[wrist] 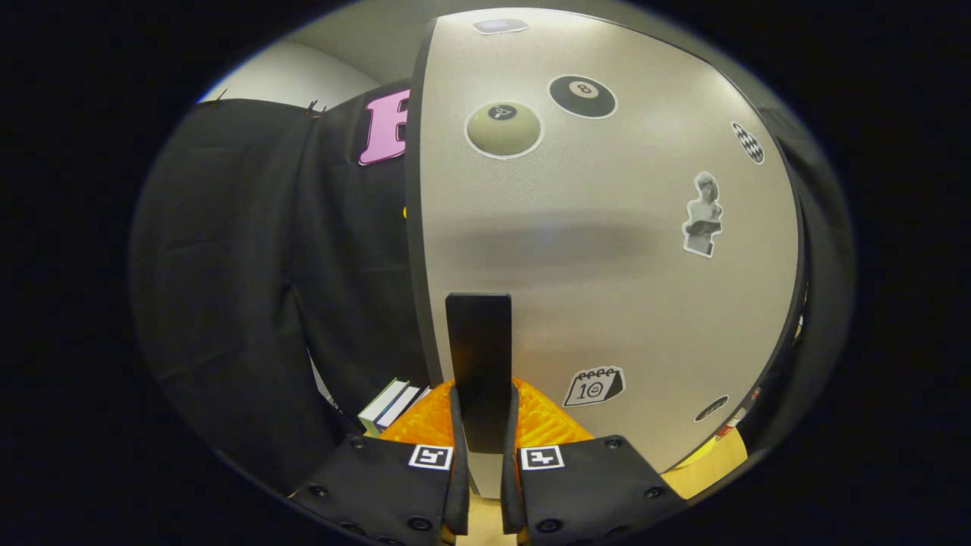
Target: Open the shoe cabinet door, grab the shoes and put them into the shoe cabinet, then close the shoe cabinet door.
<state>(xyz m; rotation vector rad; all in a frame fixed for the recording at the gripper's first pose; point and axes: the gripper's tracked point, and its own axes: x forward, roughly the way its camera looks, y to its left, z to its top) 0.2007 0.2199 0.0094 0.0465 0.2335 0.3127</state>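
The shoe cabinet door is a pale grey panel with several stickers, right in front of me and very close. A black upright handle stands out from the door. My gripper is shut on this handle, one finger pressing on each side of its lower part. The door's dark left edge runs up beside the handle. Whether the door is ajar or flush cannot be told from here.
Black cloth hangs to the left of the door. A few books lie low down at the left, beside the fingers. A strip of light wooden surface shows below the door at the right.
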